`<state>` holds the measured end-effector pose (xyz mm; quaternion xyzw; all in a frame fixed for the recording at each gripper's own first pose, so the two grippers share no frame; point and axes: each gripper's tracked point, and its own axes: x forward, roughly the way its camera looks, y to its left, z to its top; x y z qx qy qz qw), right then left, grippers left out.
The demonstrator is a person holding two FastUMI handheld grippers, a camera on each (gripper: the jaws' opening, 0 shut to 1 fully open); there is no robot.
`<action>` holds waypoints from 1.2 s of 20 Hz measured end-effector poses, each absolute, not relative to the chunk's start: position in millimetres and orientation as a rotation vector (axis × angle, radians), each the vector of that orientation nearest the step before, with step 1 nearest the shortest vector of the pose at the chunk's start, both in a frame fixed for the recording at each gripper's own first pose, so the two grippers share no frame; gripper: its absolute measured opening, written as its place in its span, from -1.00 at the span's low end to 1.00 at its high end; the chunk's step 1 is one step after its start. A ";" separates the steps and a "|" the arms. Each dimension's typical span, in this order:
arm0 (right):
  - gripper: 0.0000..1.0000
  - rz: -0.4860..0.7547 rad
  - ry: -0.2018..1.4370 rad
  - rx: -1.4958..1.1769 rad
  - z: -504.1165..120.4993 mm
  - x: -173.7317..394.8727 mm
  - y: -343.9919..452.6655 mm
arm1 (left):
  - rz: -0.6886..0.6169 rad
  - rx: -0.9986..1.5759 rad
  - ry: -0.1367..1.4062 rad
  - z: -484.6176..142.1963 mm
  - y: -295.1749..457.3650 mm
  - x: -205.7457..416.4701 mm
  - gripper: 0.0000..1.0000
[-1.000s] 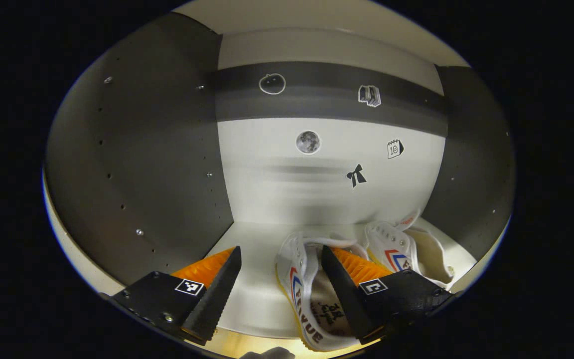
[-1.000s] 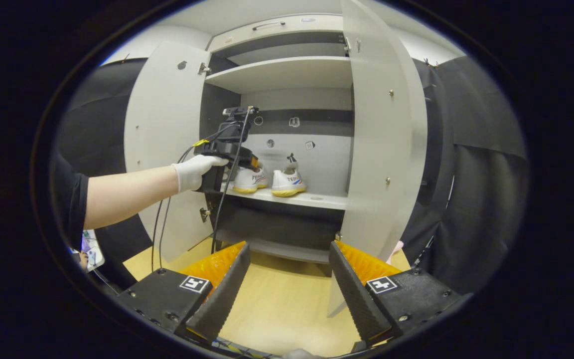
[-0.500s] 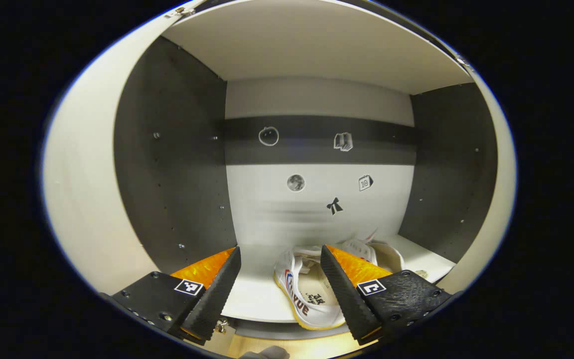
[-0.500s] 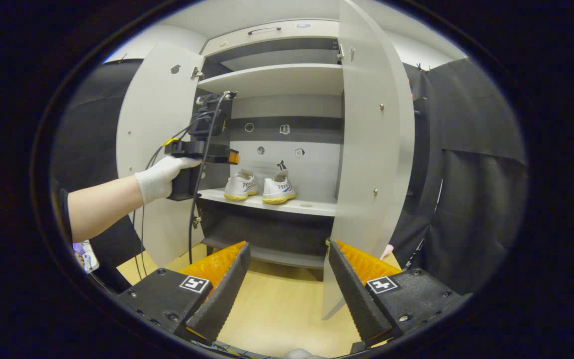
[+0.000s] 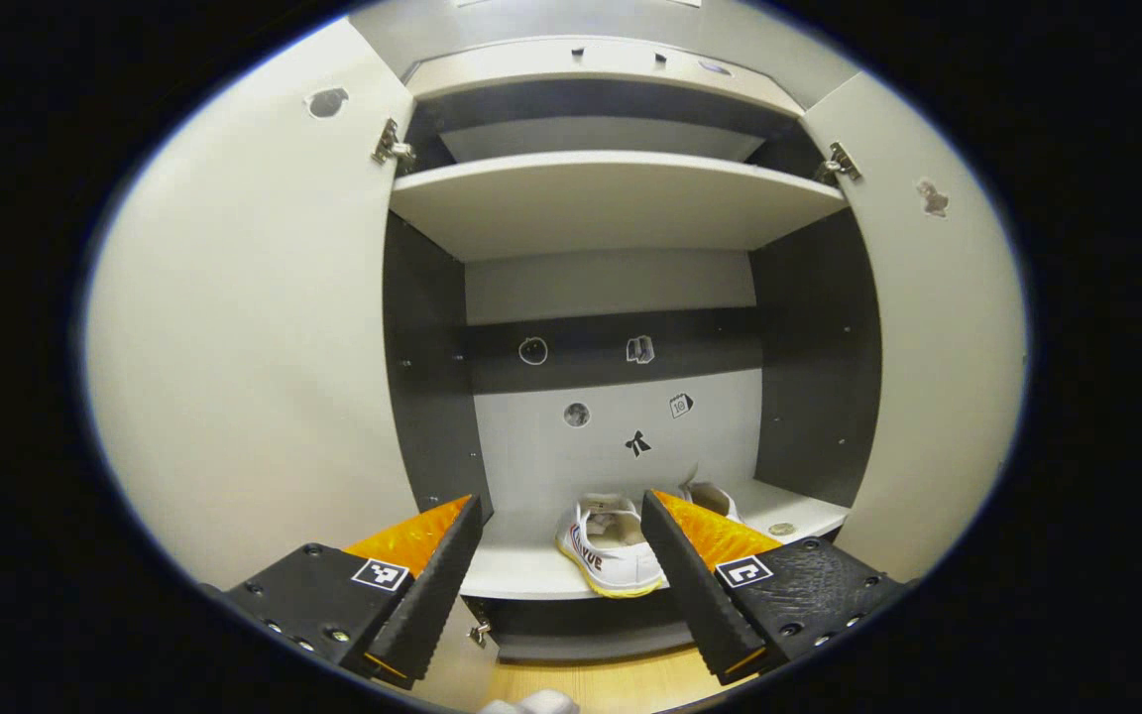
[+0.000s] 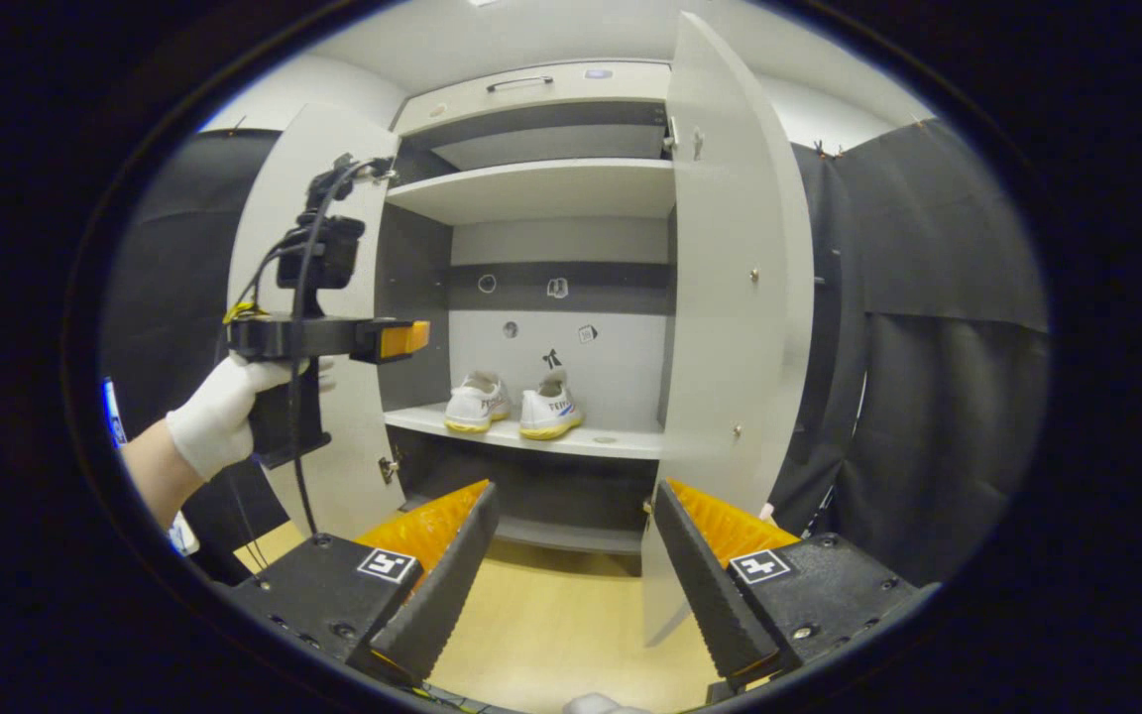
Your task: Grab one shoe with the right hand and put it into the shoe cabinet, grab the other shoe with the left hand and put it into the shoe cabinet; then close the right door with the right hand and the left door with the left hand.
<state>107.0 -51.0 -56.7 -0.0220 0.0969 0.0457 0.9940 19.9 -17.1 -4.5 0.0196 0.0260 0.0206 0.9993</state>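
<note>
Two white shoes with yellow soles stand side by side on the cabinet's middle shelf (image 6: pixel 571 442): the left shoe (image 6: pixel 476 402) and the right shoe (image 6: pixel 548 409). In the left gripper view the near shoe (image 5: pixel 614 550) sits beyond my open left gripper (image 5: pixel 559 570), and the other shoe (image 5: pixel 712 498) is partly hidden by a finger. Both doors stand open: the left door (image 6: pixel 333 258) and the right door (image 6: pixel 735 297). My right gripper (image 6: pixel 571 575) is open and empty, in front of the cabinet. The left gripper (image 6: pixel 388 340), held by a gloved hand (image 6: pixel 219 412), hovers by the left door.
An upper shelf (image 6: pixel 541 188) spans the cabinet above the shoes. The back panel (image 5: pixel 621 436) carries small stickers. A wooden floor (image 6: pixel 551 625) lies in front of the cabinet. Black cloth (image 6: pixel 938 327) hangs to the right of the right door.
My left gripper has pulled back out of the cabinet and to the left, leaving the shoe on the shelf. The right gripper has backed off slightly.
</note>
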 end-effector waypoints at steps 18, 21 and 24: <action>0.99 0.008 0.158 -0.041 -51.7 62.7 -74.2 | 0.103 0.017 0.074 -54.3 -0.6 -200.0 0.92; 0.97 -0.016 0.150 -0.029 -45.1 60.6 -87.9 | 0.106 0.026 0.071 -50.1 -2.7 -203.1 0.93; 0.97 -0.078 0.117 -0.041 -28.2 65.6 -120.6 | 0.111 0.015 0.045 -40.6 -5.7 -204.5 0.93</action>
